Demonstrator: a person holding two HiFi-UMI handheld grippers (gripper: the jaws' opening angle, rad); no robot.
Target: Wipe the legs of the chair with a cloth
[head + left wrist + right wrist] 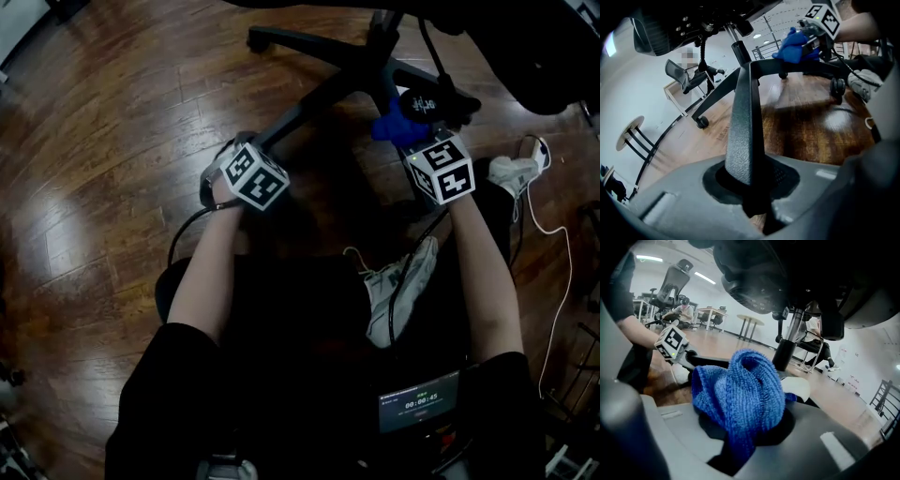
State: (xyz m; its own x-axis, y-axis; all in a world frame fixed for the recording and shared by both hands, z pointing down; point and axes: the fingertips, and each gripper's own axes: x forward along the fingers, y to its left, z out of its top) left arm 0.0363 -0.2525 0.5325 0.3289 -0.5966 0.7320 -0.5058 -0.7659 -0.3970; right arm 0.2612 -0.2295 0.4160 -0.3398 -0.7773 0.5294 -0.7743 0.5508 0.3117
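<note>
Chair leg (pixel 743 122): black plastic, pebbled grain, tapered flat bar. It runs from 6 o'clock up to the hub near 12 in the left gripper view. Left gripper (pixel 752 187) is clamped on it, grey jaws drawn narrow, black pads on both flanks of the bar. Head view puts that grip at 11 o'clock of centre.

Cloth (pixel 740 399): blue looped terry knit, bunched into a loose knot. Right gripper (pixel 743 441) is pinched on its lower fold, the bulk standing up above the jaws. In head view the cloth is at 1 o'clock. In the left gripper view it lies against the top of a second leg (pixel 811 69) next to the hub; can't tell how hard it presses.

Counts:
- 3 legs countable in head view.
- 2 casters (pixel 701 123) clear in left gripper view, small and black.
- 1 gas column (pixel 786 350), black cylinder with a metal rod above it.
- 2 white sneakers (pixel 403 286), laced, at 4 and toward 3 o'clock.
- 1 white cable (pixel 555 300), thin, at 3 o'clock.

Floor (pixel 112 141): dark wood planks, glossy, glare patch at 9 o'clock.
</note>
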